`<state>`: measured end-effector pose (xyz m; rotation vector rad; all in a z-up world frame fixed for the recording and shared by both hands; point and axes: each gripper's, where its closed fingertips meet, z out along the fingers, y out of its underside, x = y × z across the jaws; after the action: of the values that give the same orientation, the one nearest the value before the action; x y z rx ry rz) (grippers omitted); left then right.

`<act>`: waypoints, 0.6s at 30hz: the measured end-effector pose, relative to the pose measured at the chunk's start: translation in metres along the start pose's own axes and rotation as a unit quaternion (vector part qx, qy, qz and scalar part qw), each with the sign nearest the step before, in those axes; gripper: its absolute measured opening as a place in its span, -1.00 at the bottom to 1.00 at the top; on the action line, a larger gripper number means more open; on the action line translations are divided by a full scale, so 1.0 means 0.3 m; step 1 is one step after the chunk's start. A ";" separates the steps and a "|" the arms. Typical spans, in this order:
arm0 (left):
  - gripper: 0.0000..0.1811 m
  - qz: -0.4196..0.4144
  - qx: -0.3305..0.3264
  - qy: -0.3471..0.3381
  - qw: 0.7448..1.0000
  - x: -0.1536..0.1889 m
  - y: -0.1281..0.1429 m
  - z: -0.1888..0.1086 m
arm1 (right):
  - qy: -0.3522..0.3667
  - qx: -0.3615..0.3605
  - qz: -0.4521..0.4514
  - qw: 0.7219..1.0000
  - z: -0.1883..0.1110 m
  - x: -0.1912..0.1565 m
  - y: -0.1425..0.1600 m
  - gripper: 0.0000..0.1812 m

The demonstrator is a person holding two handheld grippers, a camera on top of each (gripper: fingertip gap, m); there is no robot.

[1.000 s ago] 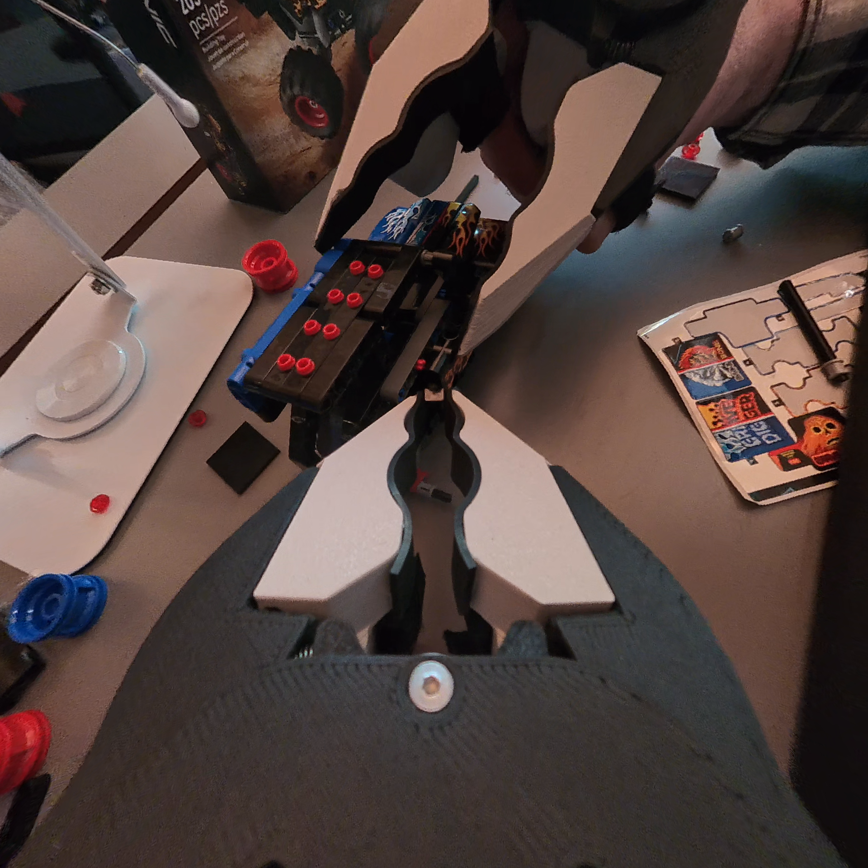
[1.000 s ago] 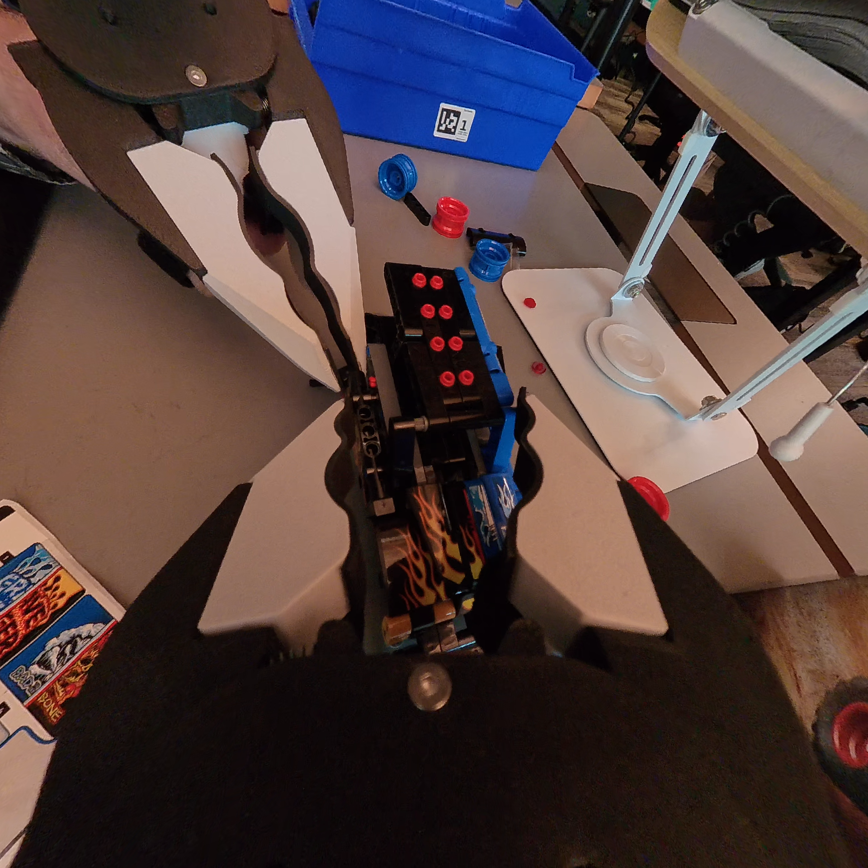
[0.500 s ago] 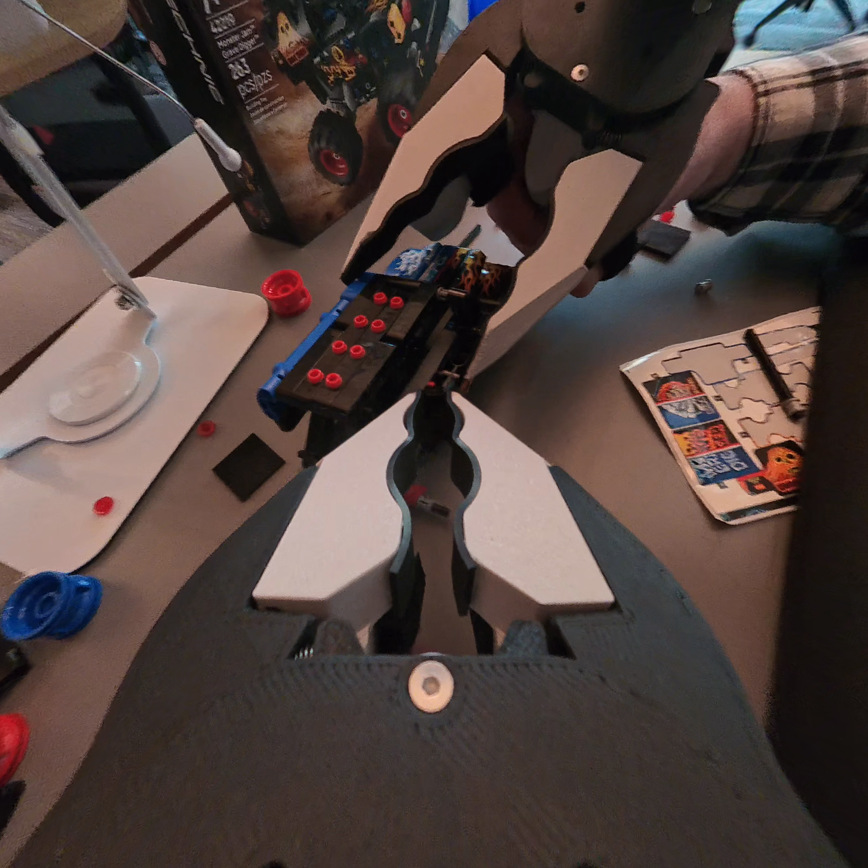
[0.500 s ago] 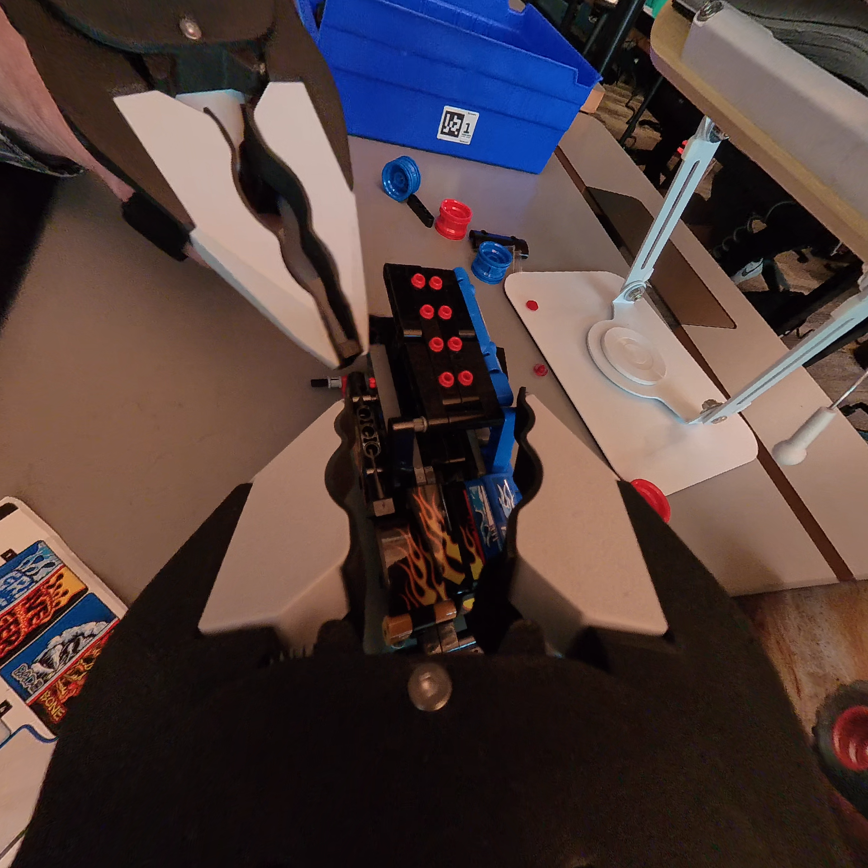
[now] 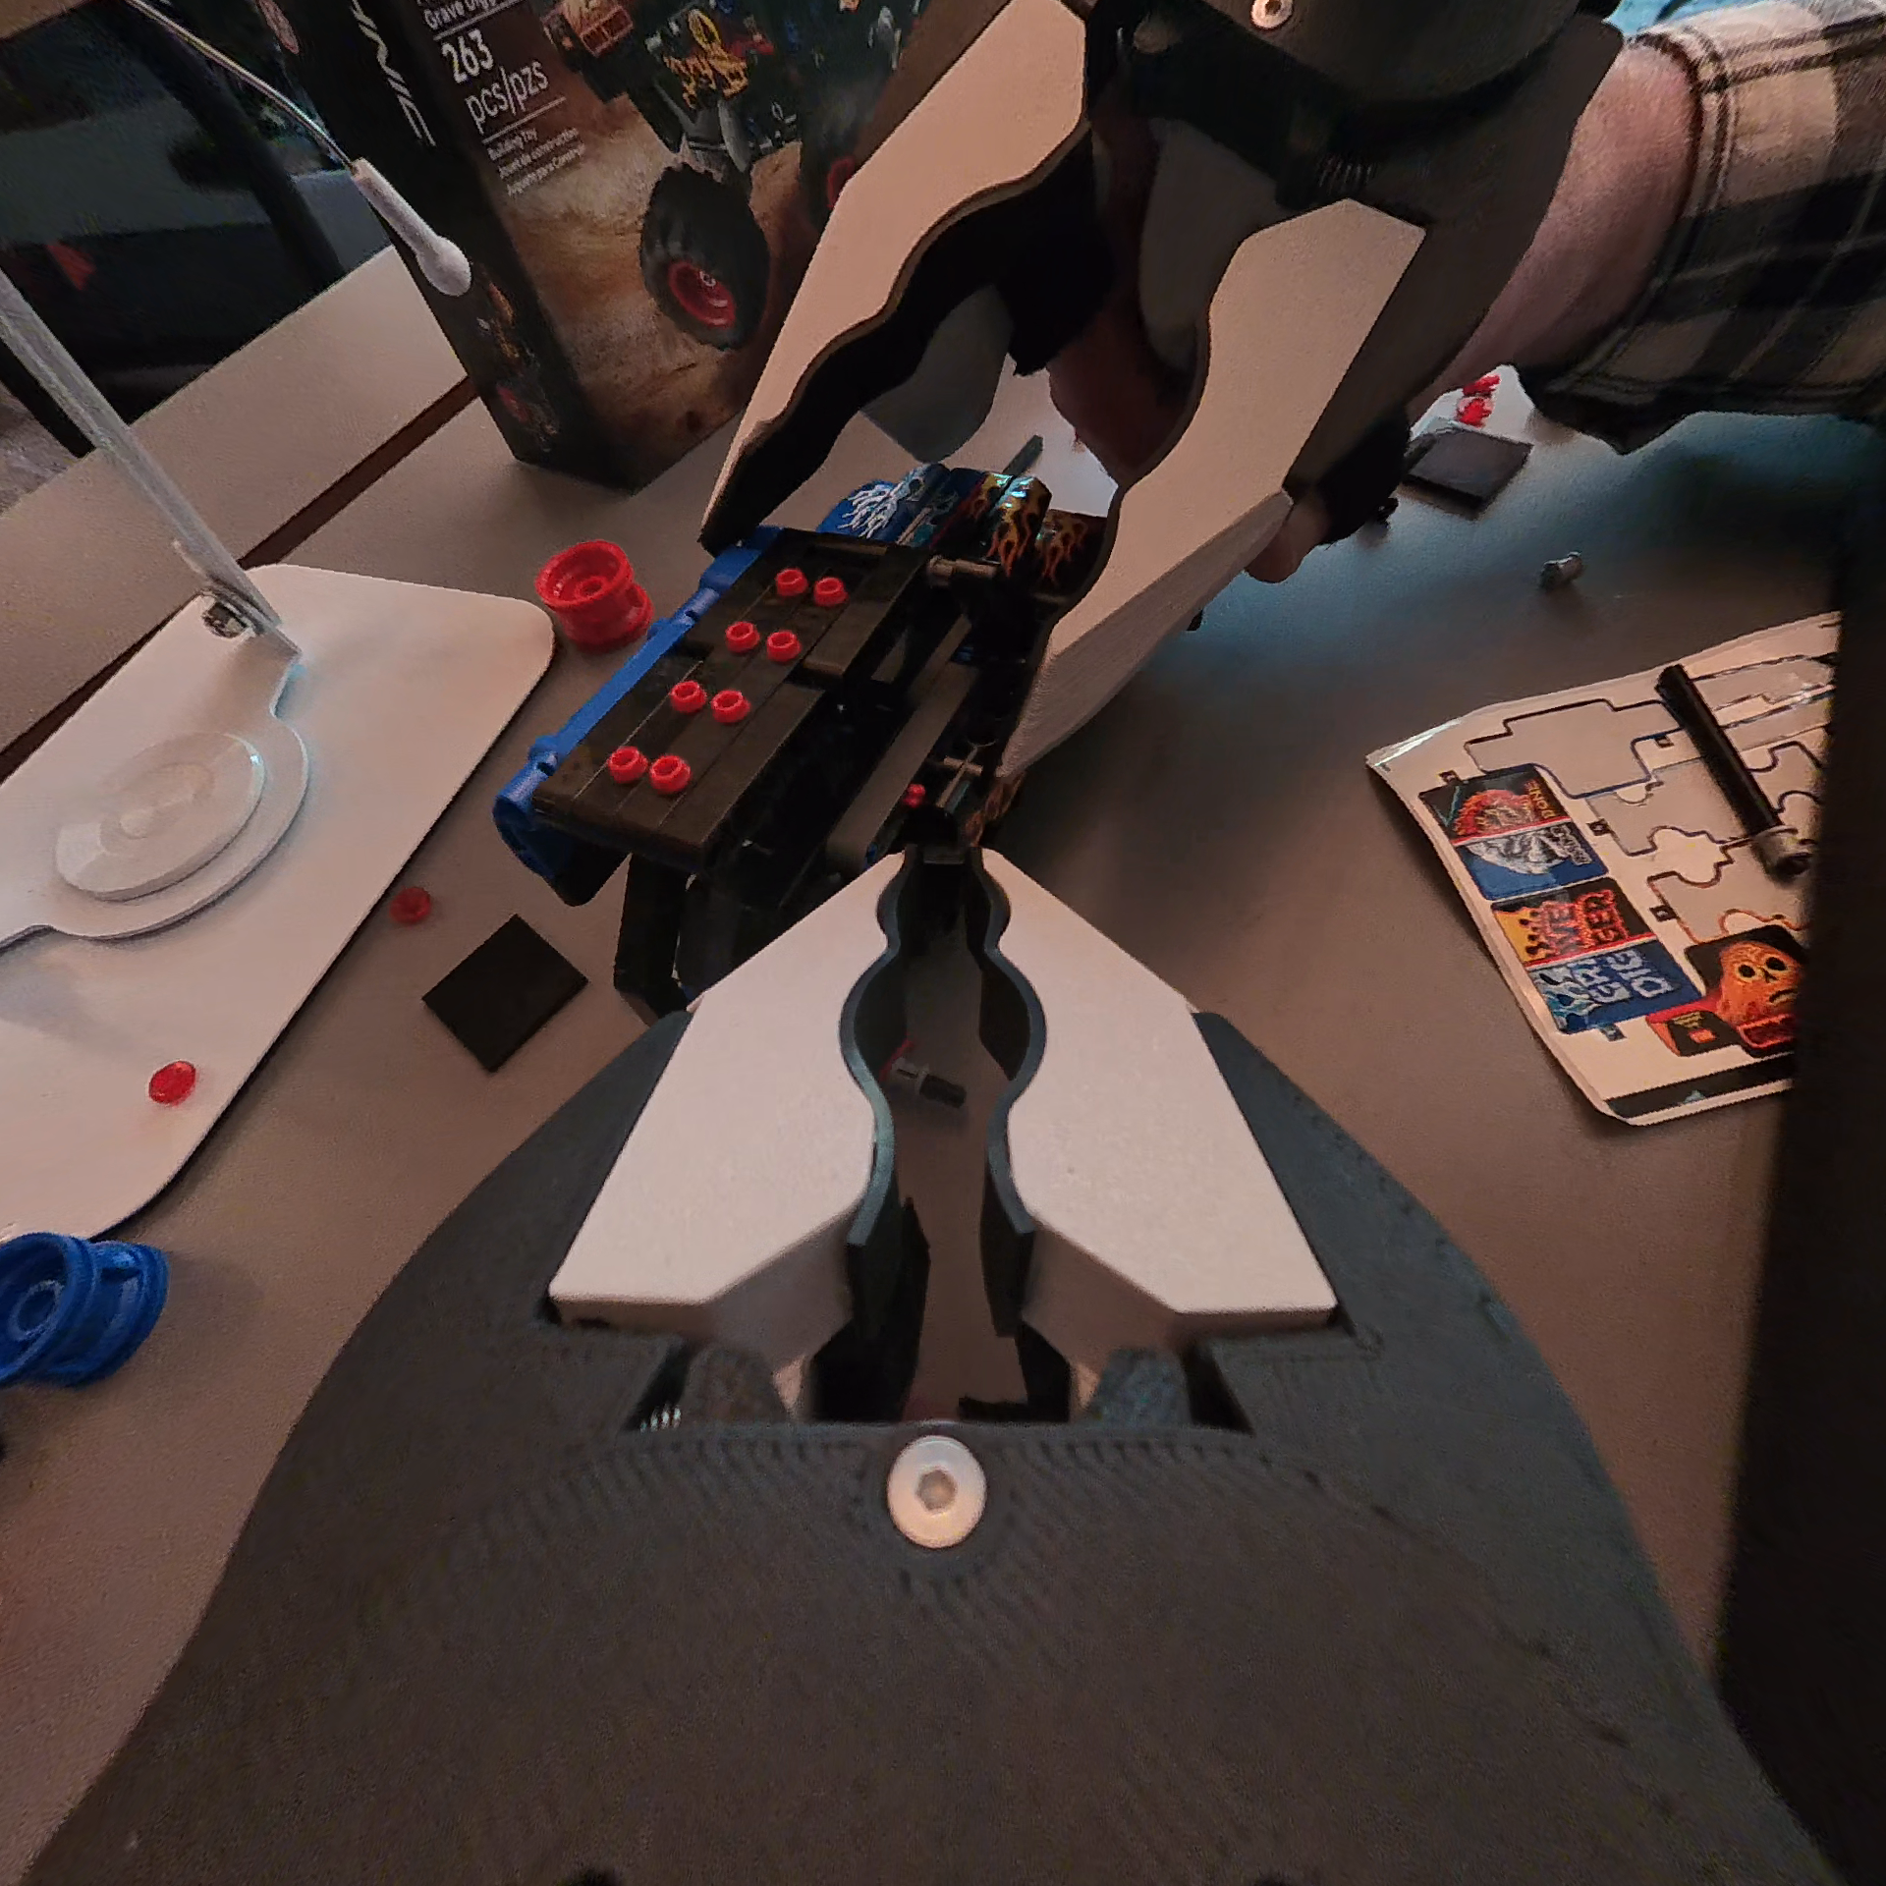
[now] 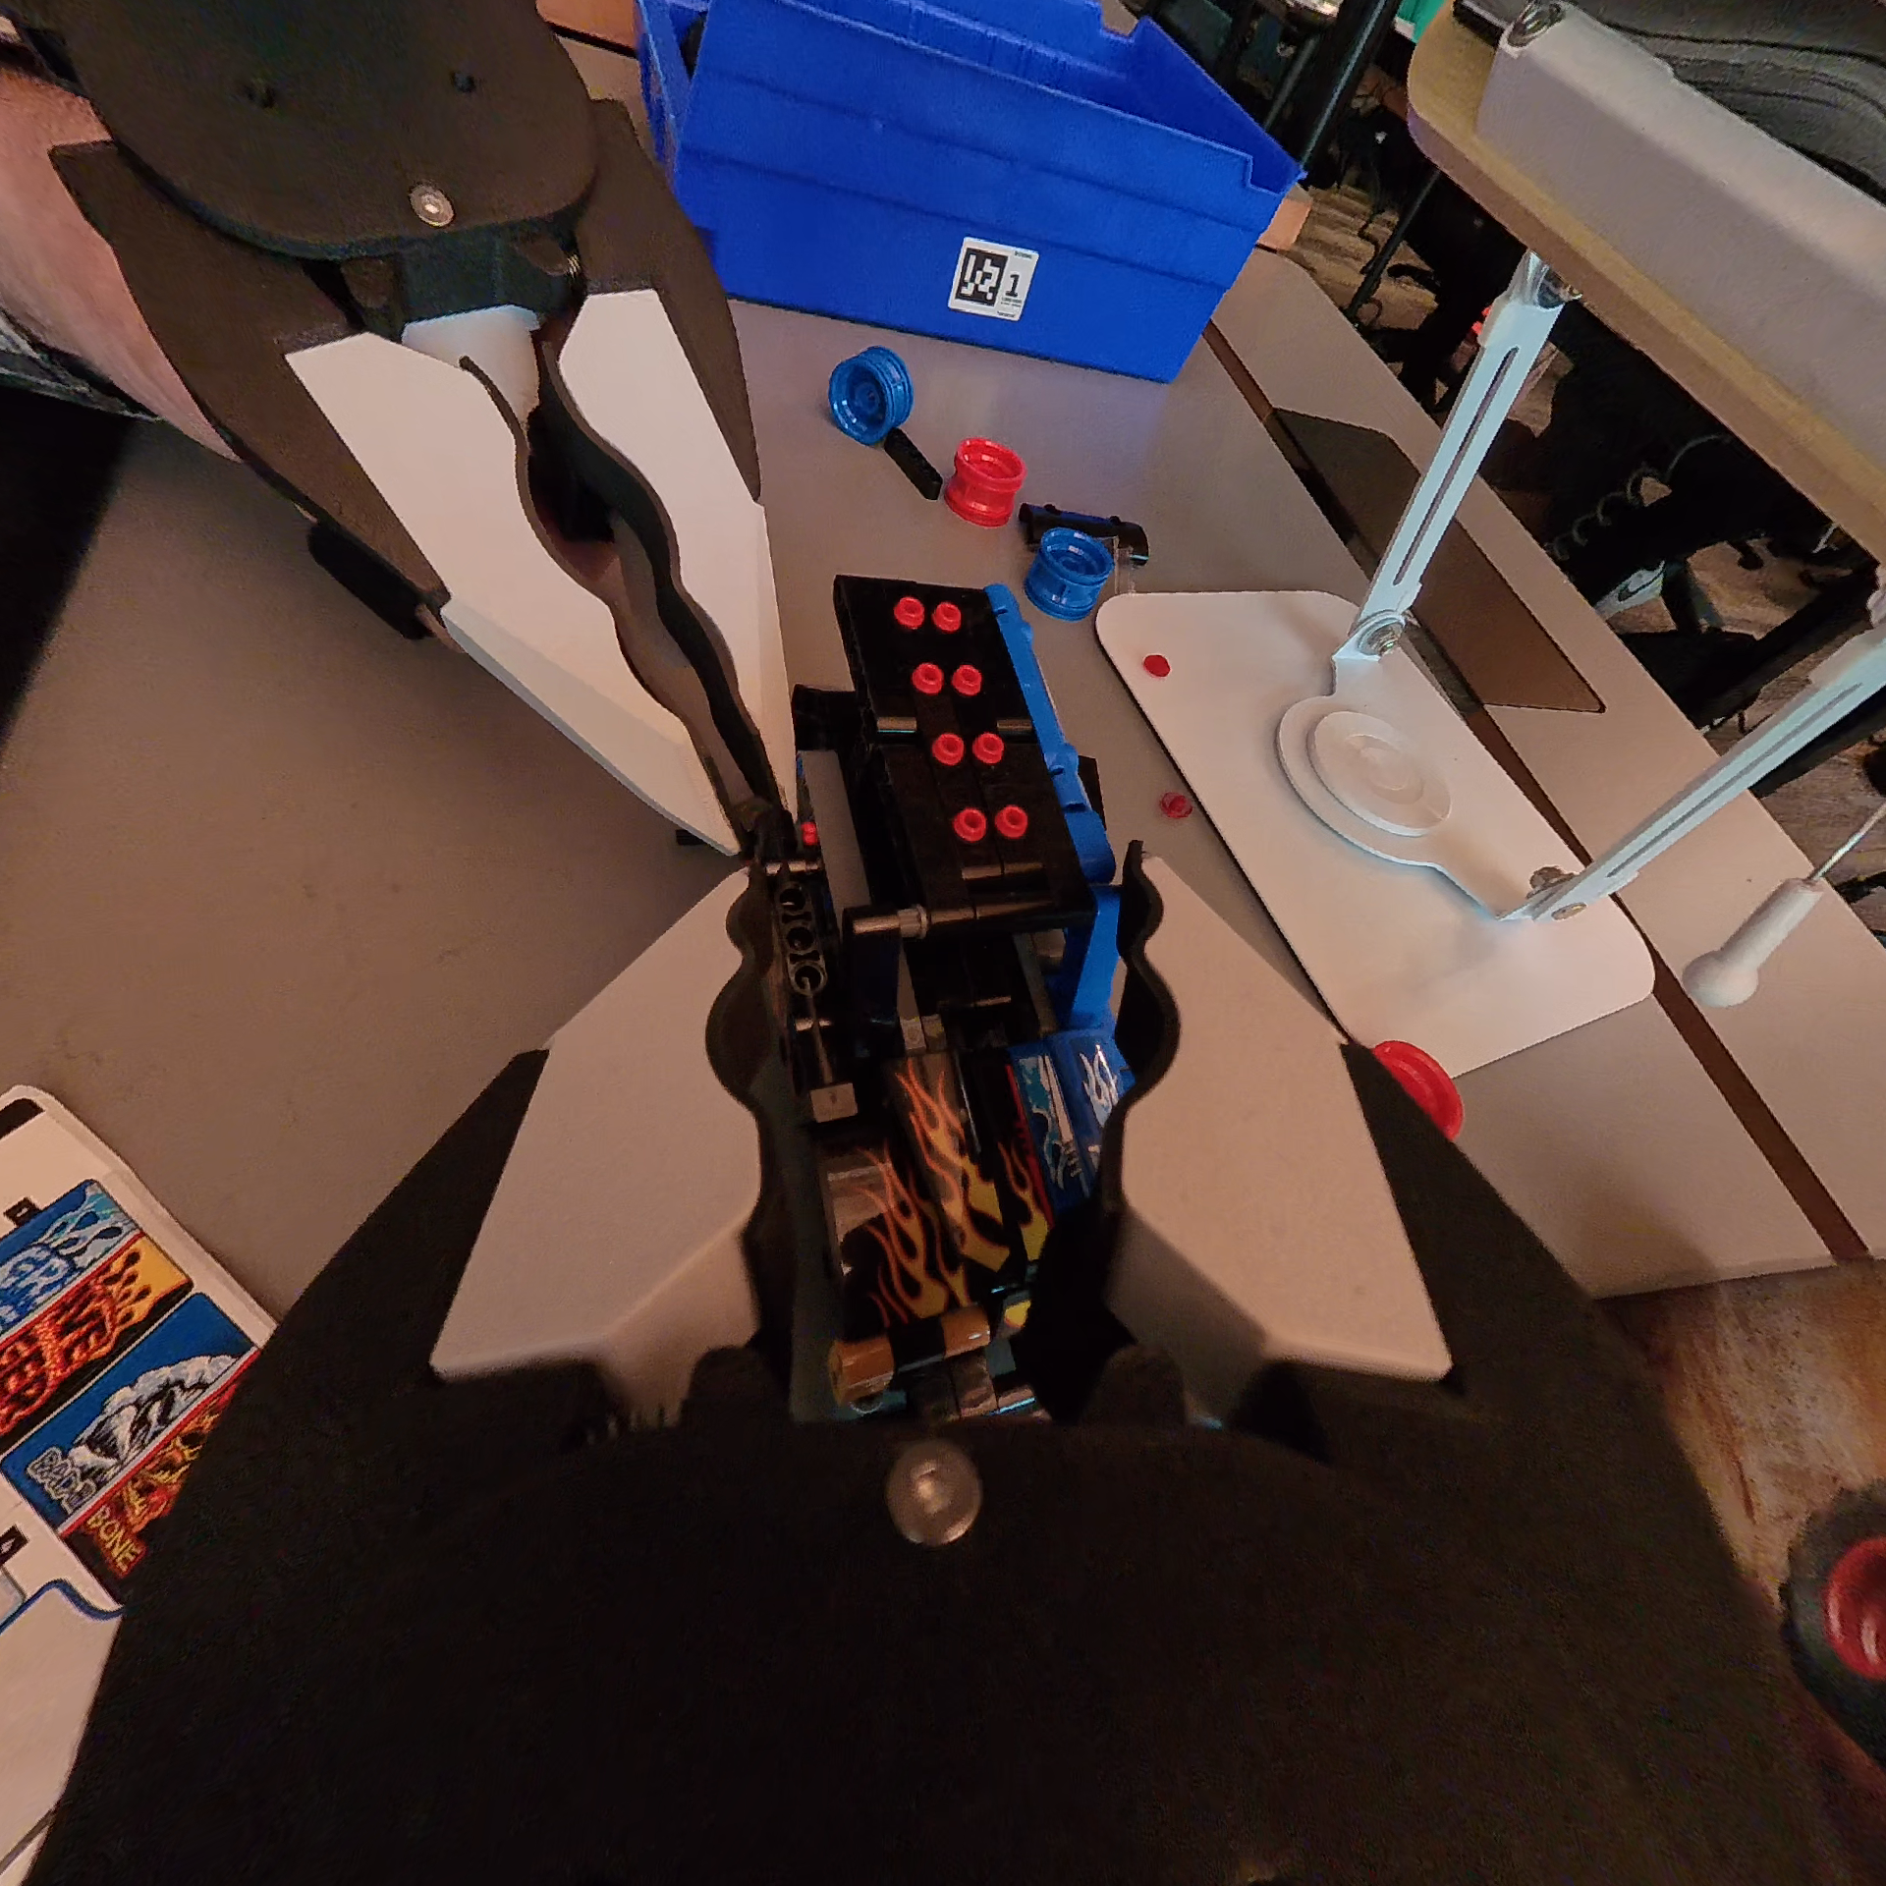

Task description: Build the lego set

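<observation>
Between our right gripper [image 6: 934,898] white wavy-edged fingers: lego truck [image 6: 954,878], glossy black-blue plastic, flame stickers, red round studs, clamped above grey matte table [image 6: 306,919]. Our left gripper [image 5: 941,867] tips pinched together against truck's side; whether they grip small part, we cannot tell. Farther: ribbed blue wheel rim [image 6: 1066,572], blue bin [image 6: 919,194].

Dim warm light, wide-angle edge distortion

bare table [image 5: 1204,816] right of the model [image 5: 755,714]; wheels [image 6: 982,480] crowd beyond.
</observation>
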<state>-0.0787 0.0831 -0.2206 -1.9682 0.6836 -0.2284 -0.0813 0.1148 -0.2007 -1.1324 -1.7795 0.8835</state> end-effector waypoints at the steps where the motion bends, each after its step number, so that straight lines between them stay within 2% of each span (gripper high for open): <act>1: -0.92 -0.004 0.002 0.000 1.000 -0.001 0.000 0.001 | 0.001 0.000 0.000 1.000 0.000 0.000 0.000 -0.26; 15: -0.92 -0.010 -0.001 -0.021 1.000 -0.011 0.006 0.003 | 0.000 0.005 0.003 1.000 -0.001 0.001 -0.002 -0.27; 18: -0.97 -0.002 -0.009 -0.018 1.000 -0.007 0.011 -0.002 | -0.001 0.006 0.003 1.000 -0.002 0.000 -0.003 -0.27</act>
<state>-0.0820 0.0825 -0.2229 -1.9859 0.6599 -0.1903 -0.0811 0.1146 -0.1998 -1.1295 -1.7706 0.8978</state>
